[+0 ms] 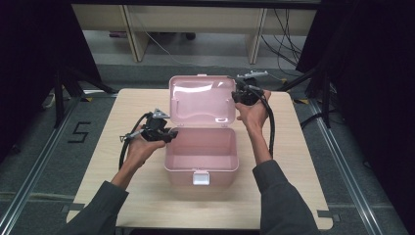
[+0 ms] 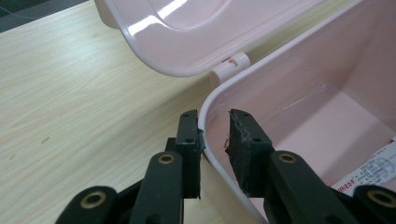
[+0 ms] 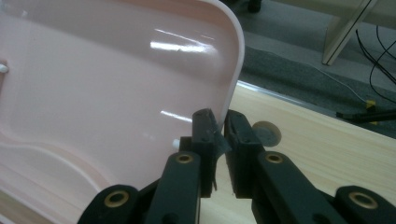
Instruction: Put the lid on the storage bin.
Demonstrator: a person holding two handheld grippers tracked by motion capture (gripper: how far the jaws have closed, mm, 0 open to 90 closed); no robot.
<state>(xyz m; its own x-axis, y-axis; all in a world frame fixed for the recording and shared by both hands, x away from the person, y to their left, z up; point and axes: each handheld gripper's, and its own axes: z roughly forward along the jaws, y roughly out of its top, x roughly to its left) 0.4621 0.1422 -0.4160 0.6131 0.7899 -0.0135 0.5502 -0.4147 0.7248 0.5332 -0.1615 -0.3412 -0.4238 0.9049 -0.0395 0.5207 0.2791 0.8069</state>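
Currently: pink box [image 1: 200, 155], bench [image 1: 293, 161] centre, open. Left tool [image 2: 214, 135] spread astride its 9 o'clock wall; right tool [image 3: 219, 128] pinching lid [image 1: 200, 100] edge at 1 o'clock. Risk: lid slips free, slams shut.

box [image 1: 201, 155] at centre of table [image 1: 122, 112], lid [image 1: 200, 100] raised behind; left claw [image 1: 170, 135] astride left wall, right claw [image 1: 236, 95] on lid's right edge.

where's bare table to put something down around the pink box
Bare table right of the pink box, and a wide strip along the near edge in front of its latch. Left is crowded by the left claw at the wall; the right claw works the lid.
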